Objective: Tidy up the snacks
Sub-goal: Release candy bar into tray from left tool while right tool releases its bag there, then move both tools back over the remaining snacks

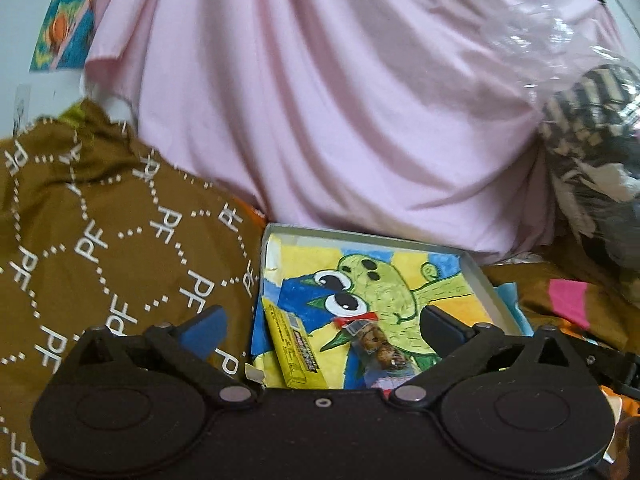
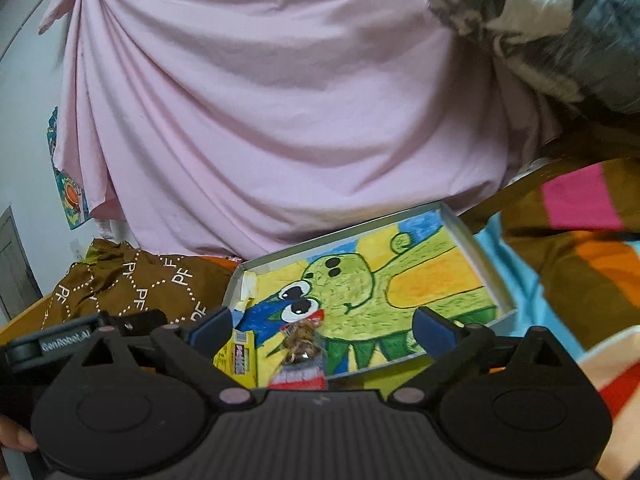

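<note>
Both the left gripper (image 1: 322, 326) and the right gripper (image 2: 322, 326) hang wide open, holding nothing. The yellow snack bar (image 1: 294, 350) and cookie pack (image 1: 378, 350) lie in the shallow box (image 1: 476, 276), toward six o'clock. Either gripper should descend squarely over a single snack's narrow sides.

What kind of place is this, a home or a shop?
Probably a home, perhaps a bedroom. A pink cloth hangs behind, a brown patterned fabric lies crumpled, and a child's crayon drawing lines the snack box.
</note>
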The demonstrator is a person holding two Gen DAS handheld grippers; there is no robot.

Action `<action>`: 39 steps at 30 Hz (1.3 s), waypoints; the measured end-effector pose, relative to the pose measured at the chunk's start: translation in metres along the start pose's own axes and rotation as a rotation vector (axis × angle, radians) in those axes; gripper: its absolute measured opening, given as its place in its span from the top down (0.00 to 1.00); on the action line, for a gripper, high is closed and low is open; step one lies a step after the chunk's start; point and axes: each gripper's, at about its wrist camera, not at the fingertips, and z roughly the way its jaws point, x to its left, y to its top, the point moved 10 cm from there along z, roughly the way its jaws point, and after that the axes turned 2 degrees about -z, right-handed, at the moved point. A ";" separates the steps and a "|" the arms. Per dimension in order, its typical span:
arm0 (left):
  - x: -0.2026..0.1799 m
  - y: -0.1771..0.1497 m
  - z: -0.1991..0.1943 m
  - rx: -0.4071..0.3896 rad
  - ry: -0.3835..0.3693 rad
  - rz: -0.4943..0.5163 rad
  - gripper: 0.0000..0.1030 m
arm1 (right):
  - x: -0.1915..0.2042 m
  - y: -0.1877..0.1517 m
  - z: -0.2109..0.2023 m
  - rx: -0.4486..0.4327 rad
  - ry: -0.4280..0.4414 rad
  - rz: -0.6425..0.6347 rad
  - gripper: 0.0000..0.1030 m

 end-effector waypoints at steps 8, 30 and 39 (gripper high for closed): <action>-0.015 -0.021 -0.043 -0.003 0.000 0.062 0.01 | -0.001 -0.007 -0.054 -0.026 -0.046 -0.037 0.00; -0.030 -0.085 -0.125 0.102 0.016 0.150 0.01 | 0.026 -0.073 -0.139 0.101 -0.020 -0.187 0.00; -0.019 -0.116 -0.136 0.228 0.087 0.182 0.01 | 0.040 -0.100 -0.147 0.204 -0.012 -0.235 0.00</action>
